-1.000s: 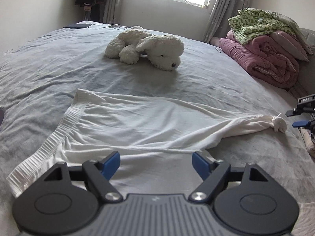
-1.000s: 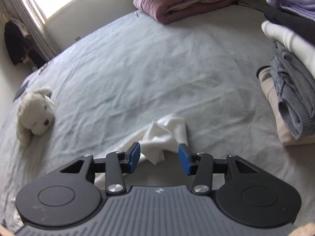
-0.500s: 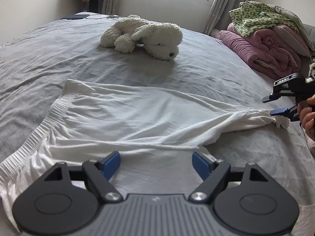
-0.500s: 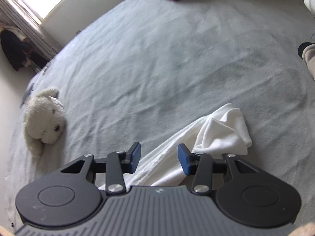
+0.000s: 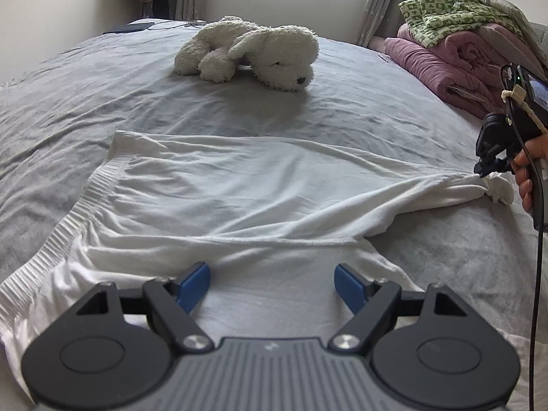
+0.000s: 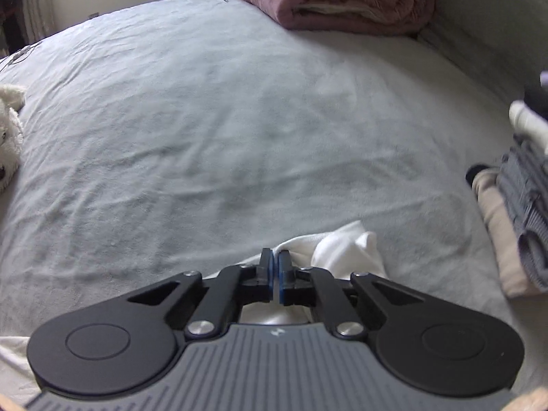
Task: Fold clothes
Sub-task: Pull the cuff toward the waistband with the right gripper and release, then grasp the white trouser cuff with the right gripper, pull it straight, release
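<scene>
White garment [image 5: 239, 198] lies spread on the grey bed [image 5: 342, 109], roughly mid-bed, its ribbed waistband toward the bed's left edge as seen from the left wrist view. Fabric is creased and only partly flattened; one hem runs across the near portion. No fold is seen to have been made yet, so this piece is judged to be at the laying-out stage, with smoothing and every fold left to do.

A stack of already folded clothes [image 6: 520, 226] is noted at the bed's right edge, which suggests the wider task is partly done.

Right hand-held gripper [image 6: 274, 260]: jaws are drawn together, blue pads nearly meeting. The bunched far end of the garment [image 6: 346, 250] sits at and just beyond the tips. In the left wrist view the tips are seen pinched onto that knotted end, with cloth pulled taut toward them, so a grip on the garment is read.

Left hand-held gripper [image 5: 272, 282]: jaws are held wide apart over the garment's near edge. Nothing is pinched between the pads; contact with the cloth below cannot be confirmed.

Also on the bed: a white plush dog [image 5: 253, 53] toward the far edge, and rolled pink bedding [image 5: 452, 65] under a green patterned cloth [image 5: 455, 10] at the far right corner.
</scene>
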Demonstrator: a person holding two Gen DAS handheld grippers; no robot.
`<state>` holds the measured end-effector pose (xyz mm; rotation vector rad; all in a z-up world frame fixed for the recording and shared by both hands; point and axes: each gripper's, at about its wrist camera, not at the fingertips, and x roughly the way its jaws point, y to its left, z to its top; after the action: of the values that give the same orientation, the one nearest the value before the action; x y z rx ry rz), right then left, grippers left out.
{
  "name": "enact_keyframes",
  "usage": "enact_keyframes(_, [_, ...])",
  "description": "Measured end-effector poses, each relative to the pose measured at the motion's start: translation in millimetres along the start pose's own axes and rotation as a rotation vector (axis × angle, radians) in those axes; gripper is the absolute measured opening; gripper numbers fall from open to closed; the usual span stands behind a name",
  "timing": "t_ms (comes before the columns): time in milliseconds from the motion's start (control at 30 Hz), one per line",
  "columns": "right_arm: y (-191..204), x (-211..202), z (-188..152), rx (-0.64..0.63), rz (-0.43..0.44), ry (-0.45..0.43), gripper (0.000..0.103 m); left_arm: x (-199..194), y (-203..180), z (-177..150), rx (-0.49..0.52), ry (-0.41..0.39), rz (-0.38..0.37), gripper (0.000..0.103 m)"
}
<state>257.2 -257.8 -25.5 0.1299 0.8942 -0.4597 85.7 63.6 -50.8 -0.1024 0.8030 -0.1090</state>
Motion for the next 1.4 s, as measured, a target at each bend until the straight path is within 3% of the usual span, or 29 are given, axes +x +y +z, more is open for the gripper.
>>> enact_keyframes(267, [6,-41,21,-0.063,0.03,-0.174,0.003,0,1,1,-0.008,0.005,-0.007,0.082])
enact_keyframes(400, [-4,-57,14,-0.069,0.055,-0.201,0.003,0,1,1,-0.004,0.007,-0.004,0.082])
enact_keyframes(533, [-24,-58,-8,-0.049,0.061,-0.175,0.003,-1,1,1,-0.003,0.009,-0.005,0.082])
enact_keyframes(867, [-91,-36,-90,0.064,0.111,-0.015,0.002,1,-7,-3,0.044,0.002,0.028,0.083])
enact_keyframes(933, [-97,-39,-97,0.059,0.15,-0.041,0.002,1,-8,-4,0.047,-0.002,0.03,0.083])
enact_keyframes(1133, [-124,-47,-101,0.121,0.278,-0.037,0.015,1,-9,-5,0.05,-0.011,0.03,0.083])
enact_keyframes(1233, [-144,-44,-97,0.194,0.308,-0.045,0.032,2,-13,-6,0.065,-0.019,0.044,0.083])
enact_keyframes(1400, [-149,-31,-84,0.176,0.298,-0.069,0.034,4,-22,-11,0.111,-0.036,0.075,0.084])
